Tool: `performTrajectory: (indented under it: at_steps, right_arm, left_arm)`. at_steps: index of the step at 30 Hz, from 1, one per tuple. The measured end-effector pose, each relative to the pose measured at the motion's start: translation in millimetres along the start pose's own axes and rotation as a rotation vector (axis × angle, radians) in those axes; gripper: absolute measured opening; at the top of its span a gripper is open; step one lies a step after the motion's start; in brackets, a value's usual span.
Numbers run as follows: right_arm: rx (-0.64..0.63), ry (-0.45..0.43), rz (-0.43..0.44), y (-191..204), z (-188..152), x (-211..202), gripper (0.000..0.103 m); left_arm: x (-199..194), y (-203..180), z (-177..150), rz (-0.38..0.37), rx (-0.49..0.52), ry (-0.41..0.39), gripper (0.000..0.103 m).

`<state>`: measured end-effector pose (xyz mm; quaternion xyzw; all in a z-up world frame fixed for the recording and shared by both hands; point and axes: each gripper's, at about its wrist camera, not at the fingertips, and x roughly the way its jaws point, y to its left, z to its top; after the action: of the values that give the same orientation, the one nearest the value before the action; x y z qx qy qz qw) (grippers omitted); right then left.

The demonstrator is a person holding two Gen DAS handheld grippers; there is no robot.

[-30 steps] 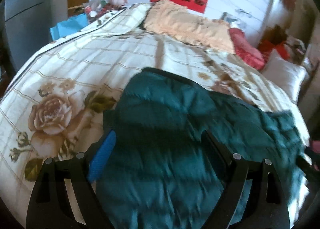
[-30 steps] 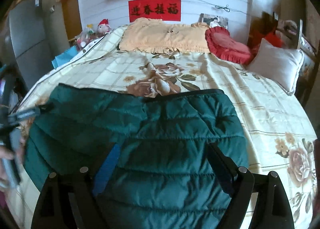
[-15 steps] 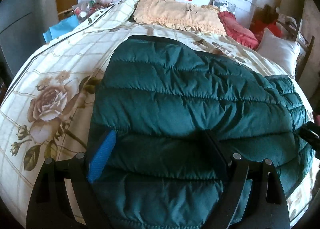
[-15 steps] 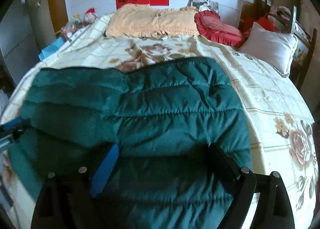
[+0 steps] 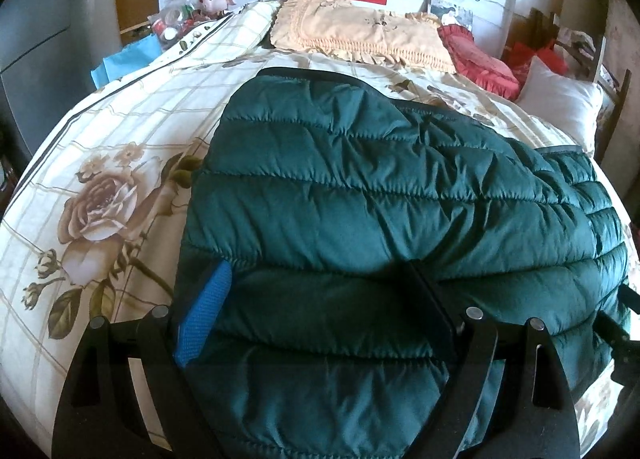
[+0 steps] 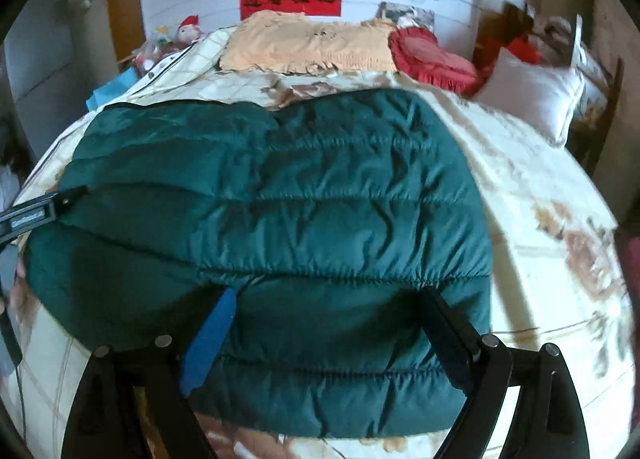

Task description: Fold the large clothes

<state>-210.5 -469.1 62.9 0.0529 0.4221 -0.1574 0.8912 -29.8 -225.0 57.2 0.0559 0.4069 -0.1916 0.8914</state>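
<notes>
While both tongs (image 5: 316, 299) (image 6: 328, 317) straddle it, jacket (image 5: 400, 199) covers bed (image 5: 100, 179).

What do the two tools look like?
Left tool and right tool look alike: black two-finger frames with cutout slots and silver pivot bolts. One finger carries a textured blue pad, the other is plain black. No sleeves or cables are clearly visible.

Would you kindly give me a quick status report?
Left gripper and right gripper open over the green jacket. Jacket spread flat on the floral bedspread. Nothing in the way.
</notes>
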Motion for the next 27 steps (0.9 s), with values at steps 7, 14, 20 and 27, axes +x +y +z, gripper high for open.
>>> performTrajectory:
  at_steps: [7,14,20,27]
  right_arm:
    - [0.035,-0.014,0.033,-11.3,-1.5,-29.8,0.091]
    - [0.07,-0.06,-0.012,-31.8,-11.9,-52.4,0.091]
    - [0.143,0.011,-0.006,-43.7,-19.9,-24.7,0.091]
    - [0.179,0.022,0.049,-57.2,-21.2,-21.2,0.091]
  left_arm:
    - [-15.6,5.3,-2.6,0.001,-0.019,0.011,0.087]
    - [-39.0,6.1,-15.2,-0.012,0.004,-0.006,0.087]
    - [-47.8,9.4,-30.6,-0.024,-0.005,0.003,0.087]
    - [-52.7,30.1,-35.9,-0.107,-0.071,0.035,0.087]
